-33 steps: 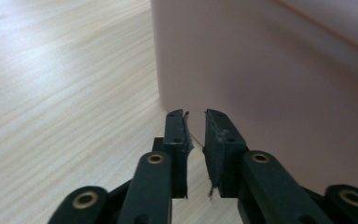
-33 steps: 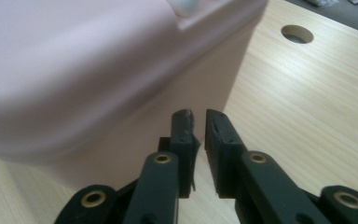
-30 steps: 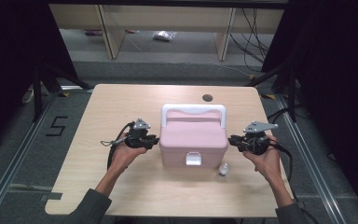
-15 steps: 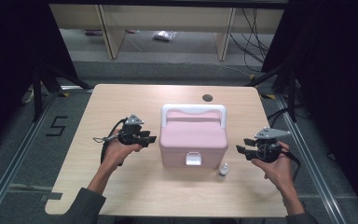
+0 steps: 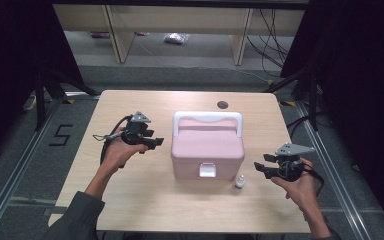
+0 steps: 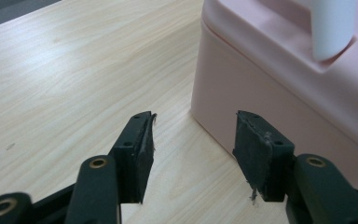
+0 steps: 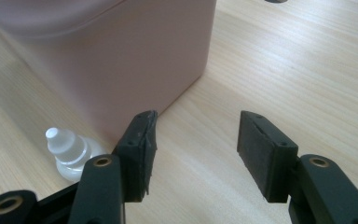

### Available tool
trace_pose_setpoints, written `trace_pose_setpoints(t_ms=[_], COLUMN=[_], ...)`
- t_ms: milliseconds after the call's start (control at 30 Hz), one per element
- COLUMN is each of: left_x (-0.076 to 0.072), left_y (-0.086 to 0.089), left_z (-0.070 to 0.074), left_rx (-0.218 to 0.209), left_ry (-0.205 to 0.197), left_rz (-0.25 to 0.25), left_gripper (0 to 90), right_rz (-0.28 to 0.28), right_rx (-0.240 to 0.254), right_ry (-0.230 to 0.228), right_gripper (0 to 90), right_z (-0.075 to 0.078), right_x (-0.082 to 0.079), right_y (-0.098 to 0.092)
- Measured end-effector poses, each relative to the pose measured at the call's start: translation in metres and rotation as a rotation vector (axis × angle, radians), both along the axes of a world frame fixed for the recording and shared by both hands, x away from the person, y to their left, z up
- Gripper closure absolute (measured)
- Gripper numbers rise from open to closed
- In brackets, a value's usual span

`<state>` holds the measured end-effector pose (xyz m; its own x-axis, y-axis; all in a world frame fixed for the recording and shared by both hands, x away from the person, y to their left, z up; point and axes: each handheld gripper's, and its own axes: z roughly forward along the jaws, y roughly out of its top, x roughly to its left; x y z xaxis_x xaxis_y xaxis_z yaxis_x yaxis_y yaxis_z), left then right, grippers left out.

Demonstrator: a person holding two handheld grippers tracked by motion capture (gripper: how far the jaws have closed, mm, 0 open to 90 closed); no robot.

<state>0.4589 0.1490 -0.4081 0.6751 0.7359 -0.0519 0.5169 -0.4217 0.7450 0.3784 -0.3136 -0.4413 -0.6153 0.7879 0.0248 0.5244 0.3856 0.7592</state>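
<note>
A pink box (image 5: 207, 150) with a white handle (image 5: 207, 119) and a white front latch stands shut at the table's middle. My left gripper (image 5: 156, 143) hovers a short way off its left side; its jaws have just been opening and stand open with nothing between them. In the left gripper view, the box wall (image 6: 270, 98) and handle end (image 6: 331, 28) lie ahead of the left gripper (image 6: 193, 122). My right gripper (image 5: 260, 165) is off the box's front right corner; its jaws have also just been opening, with nothing in them. A small clear dropper bottle (image 5: 239, 181) stands upright by that corner, left of the right gripper (image 7: 196, 119) beside the box (image 7: 121, 60).
The light wood table (image 5: 145, 200) has a dark round hole (image 5: 223, 105) near its far edge. The bottle (image 7: 70, 151) stands a little apart from the box wall. Shelving and cables lie on the floor beyond the table.
Both grippers drew back from the box's sides and their jaws opened. The left one moved left and rose; the right one moved right and nearer the person.
</note>
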Motion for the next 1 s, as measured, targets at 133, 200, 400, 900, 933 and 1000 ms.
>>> trace_pose_setpoints(t_ms=[133, 200, 400, 900, 933, 1000], left_x=[0.003, 0.005, 0.009, 0.013, 0.013, 0.014], left_y=[0.001, 0.001, 0.001, -0.009, -0.010, -0.013], left_z=[0.011, 0.017, 0.037, 0.076, 0.077, 0.081], left_rx=[-0.005, -0.014, 0.004, 0.090, 0.077, 0.091], left_ry=[-0.003, -0.001, 0.001, -0.002, -0.004, -0.001], left_rz=[-0.006, -0.020, -0.060, -0.143, -0.144, -0.150], left_gripper=[45.4, 45.1, 41.6, 38.4, 38.3, 38.0], right_rz=[0.007, 0.007, 0.014, 0.011, 0.019, 0.020], right_rx=[-0.004, -0.006, -0.015, 0.005, -0.010, -0.015], right_ry=[-0.001, 0.000, -0.007, 0.020, 0.006, 0.008], right_gripper=[47.4, 47.4, 47.3, 47.0, 47.0, 47.0], right_z=[-0.003, -0.003, -0.007, -0.009, -0.010, -0.010], right_x=[0.000, -0.001, 0.000, -0.002, -0.001, -0.001], right_y=[-0.001, -0.001, -0.004, -0.005, -0.006, -0.007])
